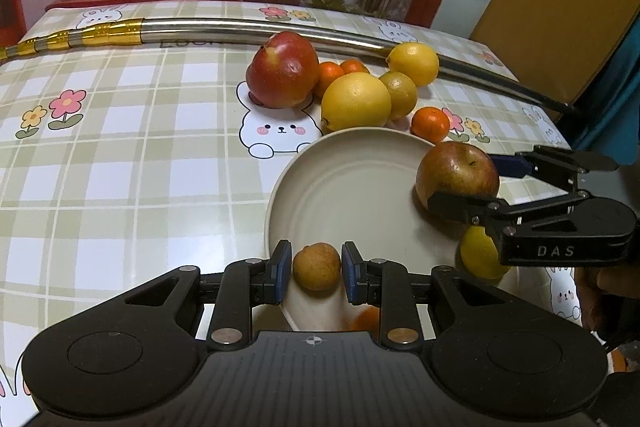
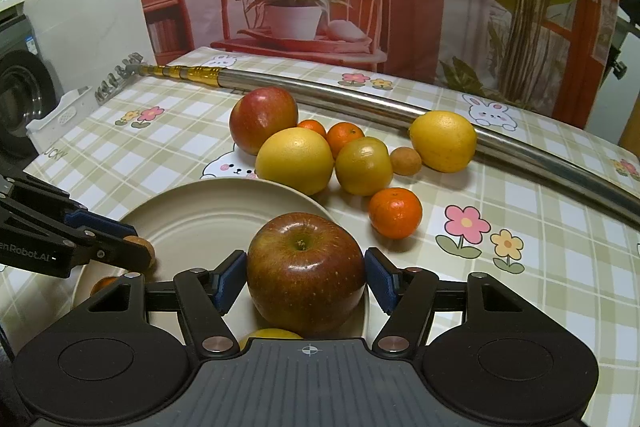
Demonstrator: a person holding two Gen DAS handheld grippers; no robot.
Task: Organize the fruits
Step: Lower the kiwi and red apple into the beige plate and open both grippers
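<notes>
Both grippers are over the plate [image 1: 320, 163], lower centre of both views.

Left gripper [image 1: 316, 273]: pads pinch a small brown round fruit [image 1: 317, 265] from both sides, no gap showing. It hangs over the near rim of the plate, bottom centre of the left wrist view; whether it touches the plate I can't tell. In the right wrist view the same fruit peeks out past the black fingers at left middle. Looks like it's there to be dropped onto the plate.

Right gripper [image 2: 305, 273]: jaws straddle the dark red apple [image 2: 306, 267], but the blue pads stand a hair off its skin on both sides. So it's spread, not clamped. The apple sits on the plate's right rim under its own weight, which reads as a release.

Already on the plate: a lemon [image 1: 480, 253] behind the right gripper's finger, lower right of the left wrist view, and a bit of an orange fruit under the left gripper.

Still on the tablecloth [image 2: 520, 287], upper centre, clustered beyond the plate:
- red apple [image 2: 263, 119]
- big yellow citrus [image 2: 295, 161]
- greenish-yellow citrus [image 2: 363, 165]
- second lemon [image 2: 443, 141], against the metal pole [image 2: 320, 89]
- mandarin [image 2: 395, 213] nearest the plate, two more behind
- another small brown fruit [image 2: 405, 161]

Judgement: task partly done. The apple near the rim could roll.
</notes>
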